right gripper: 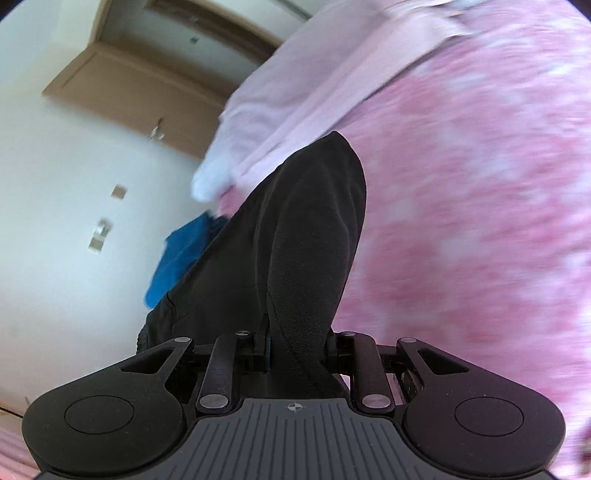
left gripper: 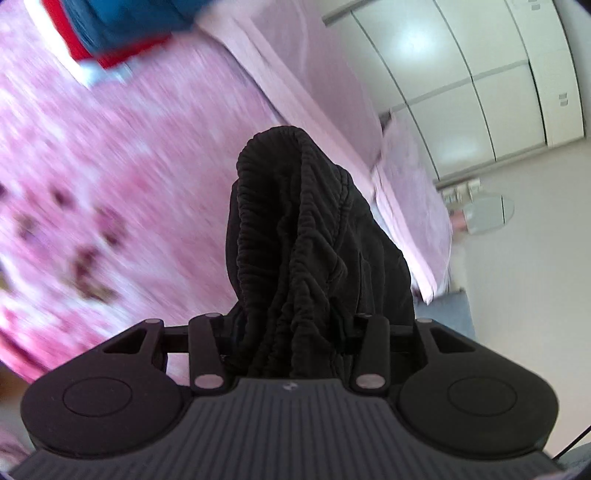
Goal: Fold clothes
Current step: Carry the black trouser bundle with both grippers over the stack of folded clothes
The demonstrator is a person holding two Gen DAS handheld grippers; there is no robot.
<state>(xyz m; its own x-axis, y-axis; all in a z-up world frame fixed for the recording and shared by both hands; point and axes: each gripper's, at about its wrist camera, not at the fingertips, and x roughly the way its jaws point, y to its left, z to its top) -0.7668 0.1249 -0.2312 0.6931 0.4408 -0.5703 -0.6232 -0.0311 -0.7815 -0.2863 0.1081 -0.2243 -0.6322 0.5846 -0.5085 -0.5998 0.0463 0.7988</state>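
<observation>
A black garment with a gathered elastic band [left gripper: 295, 236] bunches up in front of the left wrist camera. My left gripper [left gripper: 295, 332] is shut on it, and the cloth hides the fingertips. In the right wrist view a smoother part of the same black garment [right gripper: 295, 236] rises from my right gripper [right gripper: 295, 347], which is shut on it too. The cloth hangs lifted above a pink patterned bedspread [left gripper: 110, 192] [right gripper: 480, 221]. Both views are tilted and motion-blurred.
A folded blue, red and white garment [left gripper: 122, 33] lies on the bed at upper left; blue cloth [right gripper: 177, 258] also shows beside the black one. Pale pink pillows [left gripper: 410, 199] [right gripper: 303, 81], white wardrobe doors [left gripper: 480, 74] and a brown door [right gripper: 140, 85] stand beyond.
</observation>
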